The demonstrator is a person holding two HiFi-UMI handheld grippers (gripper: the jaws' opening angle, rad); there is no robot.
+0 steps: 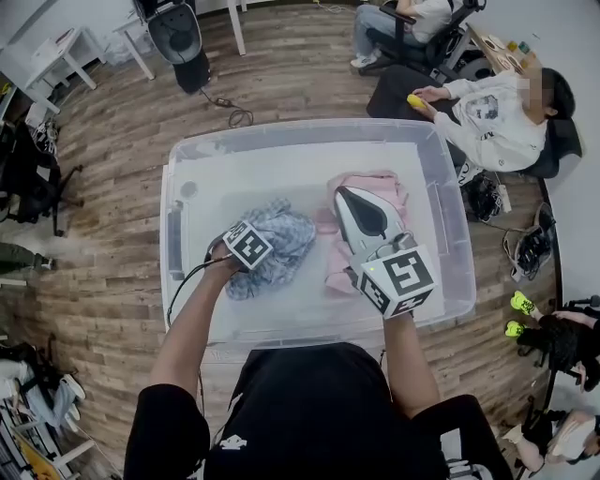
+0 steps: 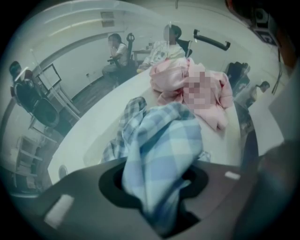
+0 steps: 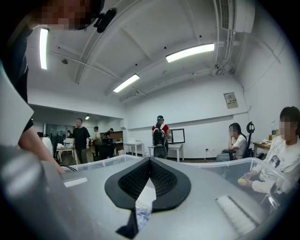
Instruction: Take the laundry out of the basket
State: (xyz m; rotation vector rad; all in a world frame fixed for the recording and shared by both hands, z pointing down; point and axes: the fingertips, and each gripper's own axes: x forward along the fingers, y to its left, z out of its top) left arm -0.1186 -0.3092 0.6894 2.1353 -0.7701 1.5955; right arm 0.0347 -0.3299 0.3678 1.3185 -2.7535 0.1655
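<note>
A clear plastic basket stands on the wood floor in front of me. Inside lie a blue plaid cloth at the middle left and a pink garment to its right. My left gripper is down in the basket, shut on the plaid cloth. In the left gripper view the plaid cloth fills the gap of the left gripper, with the pink garment lying beyond it. My right gripper hovers over the pink garment. In the right gripper view the right gripper is shut and holds nothing.
A seated person in white and another on a chair are beyond the basket's far right corner. A black cable lies on the floor behind the basket. White tables stand at the back left. Bags and shoes lie at the right.
</note>
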